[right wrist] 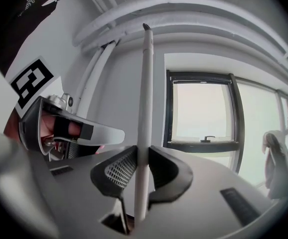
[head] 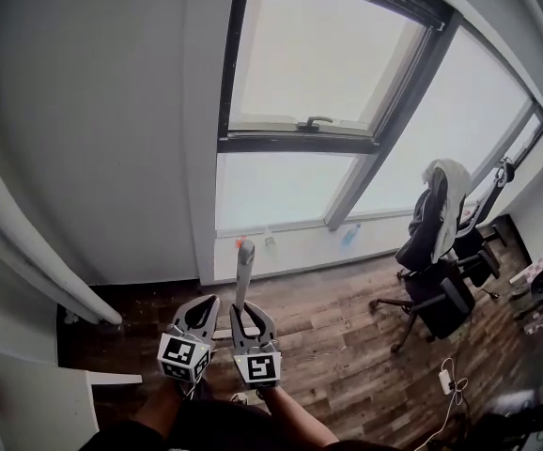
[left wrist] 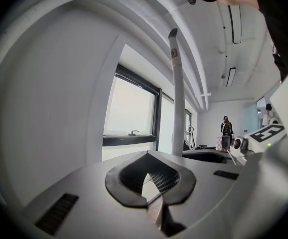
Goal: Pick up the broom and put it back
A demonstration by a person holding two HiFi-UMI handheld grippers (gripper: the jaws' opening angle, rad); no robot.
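- Broadly, the wall (head: 93,139) and window (head: 318,92) fill the way ahead; the broom handle (head: 243,269) stands upright close in front of them, so I judge that a forward swing could knock its top against the glass or the frame.
- Pipes (right wrist: 184,19) run across above the handle's tip; lifting the broom high could strike them.
- Wooden floor (head: 347,336) to the right gives the most open room for moving; the office chair (head: 441,271) stands well apart there, yet a wide sweep of the broom head, which no view shows, might catch it or the cable (head: 445,379) lying on the boards.
- White table (head: 27,393) sits near on the left; its corner narrows that side.
- Right gripper (head: 243,310) is clamped on the handle, which passes straight up between its pads; a single grip on a long pole may let it pivot or slide down.
- Left gripper (head: 199,306) hangs just beside, jaws together on nothing; it lends no support should the handle tip.
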